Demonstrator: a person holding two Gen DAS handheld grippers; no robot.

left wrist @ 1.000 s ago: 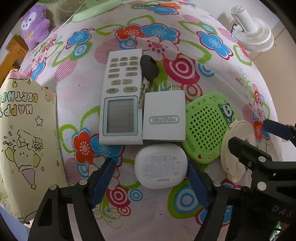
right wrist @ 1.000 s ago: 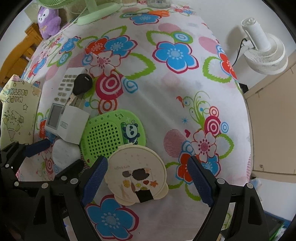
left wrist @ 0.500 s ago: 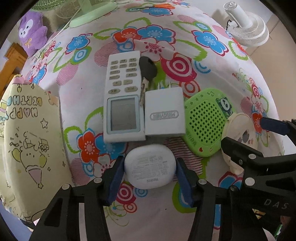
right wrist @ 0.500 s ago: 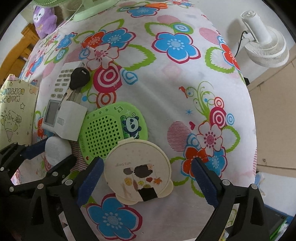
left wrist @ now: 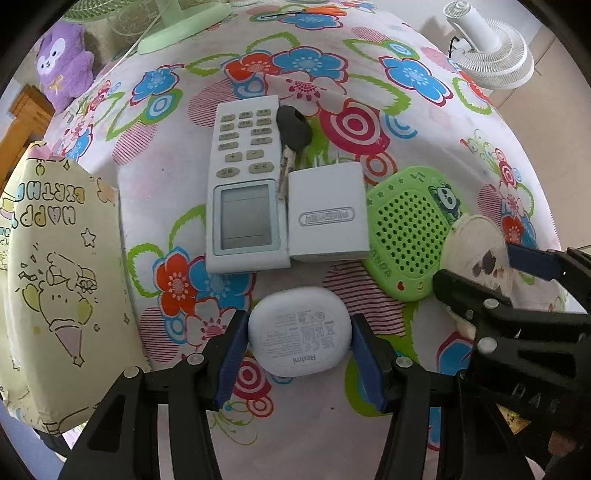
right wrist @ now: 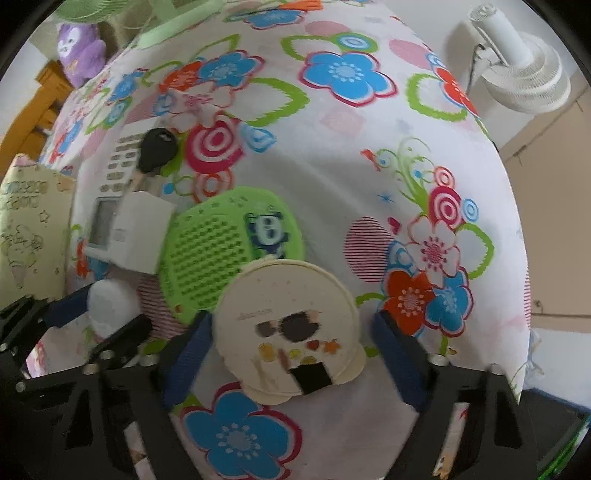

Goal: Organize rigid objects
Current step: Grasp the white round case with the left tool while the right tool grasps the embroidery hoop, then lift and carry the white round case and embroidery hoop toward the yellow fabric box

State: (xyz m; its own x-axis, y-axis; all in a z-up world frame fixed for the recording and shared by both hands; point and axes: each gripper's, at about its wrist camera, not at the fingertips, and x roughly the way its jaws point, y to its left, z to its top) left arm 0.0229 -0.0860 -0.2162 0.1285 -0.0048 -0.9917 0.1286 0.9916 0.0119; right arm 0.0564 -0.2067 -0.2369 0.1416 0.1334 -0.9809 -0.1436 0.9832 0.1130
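The left gripper (left wrist: 299, 338) points down at the flowered tablecloth (left wrist: 369, 85), its blue pads (left wrist: 231, 356) pressed against both sides of a white Redmi earbud case (left wrist: 300, 330), which lies bottom-up with small grey print that is mostly too fine to read. The right gripper (right wrist: 291, 341) is closing around a cream round compact (right wrist: 286, 326); its left pad touches the rim, while a narrow gap shows at the right pad, so it does not yet grip. This view is blurred, and the small dark and orange pictures on the compact's lid are hard to make out. A black tab sticks out at its near edge. In the left view the compact is largely hidden behind the right gripper's black frame.

Just beyond, the compact's far edge overlaps a green perforated panda gadget (left wrist: 410, 229). Left of that sits a white Mingyuan charger block (left wrist: 327, 212), its prongs pointing away, touching a white air-conditioner remote (left wrist: 245, 192) with its display nearest. A black-headed key (left wrist: 293, 127) lies between remote and charger, its blade partly hidden. At the far left a yellow birthday gift bag (left wrist: 55, 280) is cut off by the frame.

Farther back stand a purple plush toy (left wrist: 64, 64), a green fan base (left wrist: 183, 26) and, off the table, a white fan (left wrist: 491, 51)
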